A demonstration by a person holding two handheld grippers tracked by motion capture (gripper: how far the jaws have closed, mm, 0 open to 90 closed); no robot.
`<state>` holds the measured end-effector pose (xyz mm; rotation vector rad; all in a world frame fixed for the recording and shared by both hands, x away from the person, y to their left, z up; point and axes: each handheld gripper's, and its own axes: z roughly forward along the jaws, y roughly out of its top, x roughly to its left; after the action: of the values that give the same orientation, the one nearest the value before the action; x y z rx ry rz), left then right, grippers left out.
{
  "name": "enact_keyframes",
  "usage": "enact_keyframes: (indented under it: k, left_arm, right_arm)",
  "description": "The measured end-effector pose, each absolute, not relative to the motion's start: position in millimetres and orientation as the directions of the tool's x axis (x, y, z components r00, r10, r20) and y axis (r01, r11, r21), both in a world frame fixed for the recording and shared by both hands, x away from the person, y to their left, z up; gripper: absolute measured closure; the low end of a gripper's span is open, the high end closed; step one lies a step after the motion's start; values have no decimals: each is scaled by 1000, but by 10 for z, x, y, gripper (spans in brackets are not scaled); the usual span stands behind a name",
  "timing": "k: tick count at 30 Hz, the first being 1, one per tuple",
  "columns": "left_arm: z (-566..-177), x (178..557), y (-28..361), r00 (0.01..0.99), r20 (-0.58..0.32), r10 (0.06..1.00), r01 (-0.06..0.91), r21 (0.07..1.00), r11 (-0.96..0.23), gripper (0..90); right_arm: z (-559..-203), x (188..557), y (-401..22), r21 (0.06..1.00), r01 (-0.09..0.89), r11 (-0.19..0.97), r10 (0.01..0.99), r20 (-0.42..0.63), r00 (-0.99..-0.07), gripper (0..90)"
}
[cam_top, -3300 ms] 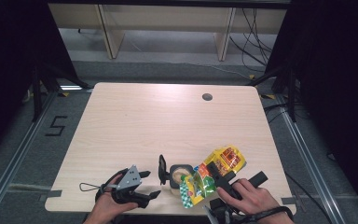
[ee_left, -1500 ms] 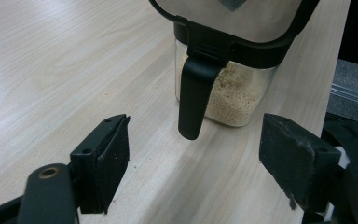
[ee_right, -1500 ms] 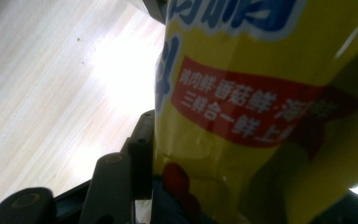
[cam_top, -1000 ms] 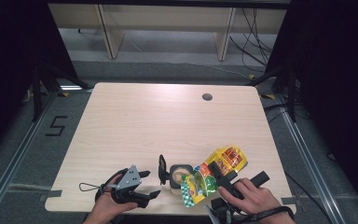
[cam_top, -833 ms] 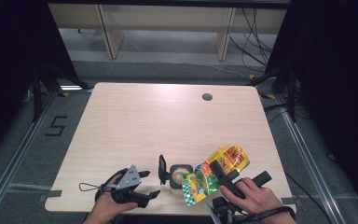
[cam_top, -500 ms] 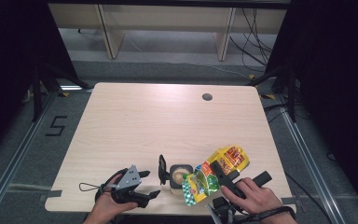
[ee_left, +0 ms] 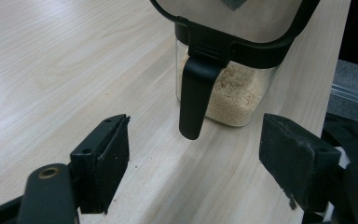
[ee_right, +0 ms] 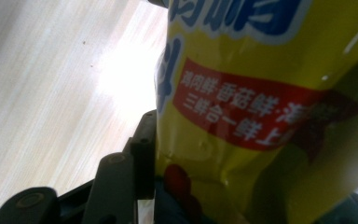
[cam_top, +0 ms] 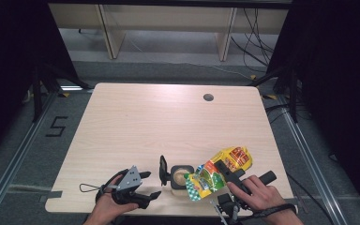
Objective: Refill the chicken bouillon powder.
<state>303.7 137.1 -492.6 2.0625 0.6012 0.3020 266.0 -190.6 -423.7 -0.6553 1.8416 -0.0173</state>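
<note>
The yellow bag [cam_top: 218, 169] is clamped in the right gripper [cam_top: 225, 172] and tilted over the open container [cam_top: 181, 176] near the table's [cam_top: 168, 117] front edge — pouring appears underway, the container part-filled with granules. The left gripper [ee_left: 193, 175] is held wide beside it, its jaws having nothing between them.

Pale wooden table [cam_top: 136, 126] — grey floor [cam_top: 23, 154], dark surrounds.

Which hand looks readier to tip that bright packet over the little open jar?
Right, probably. The right gripper is clamped on the yellow packet, whose mouth already leans toward the jar. The left gripper waits open beside the jar, holding nothing.
</note>
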Motion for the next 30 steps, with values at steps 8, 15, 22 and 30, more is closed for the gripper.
enact_keyframes:
  k: [8, 15, 22, 30]
  left_arm:
    - [-4927, 3030, 1369, 848, -29, 529, 301, 848, -437, 241]
    - [-4927, 3031, 1370, 848, -29, 530, 302, 848, -436, 241]
    - [-4928, 3033, 1368, 850, -25, 526, 297, 847, -440, 241]
    - [-4929, 3026, 1362, 847, -37, 531, 303, 853, -425, 241]
  right_arm:
    - [-4224, 2689, -1980, -228, -432, 873, -368, -888, -275, 562]
    - [-4250, 2737, -2043, -150, -453, 879, -312, -899, -307, 563]
    - [-4289, 2772, -2112, -70, -460, 885, -258, -896, -361, 568]
    - [-4339, 2814, -2174, 8, -445, 895, -200, -886, -418, 572]
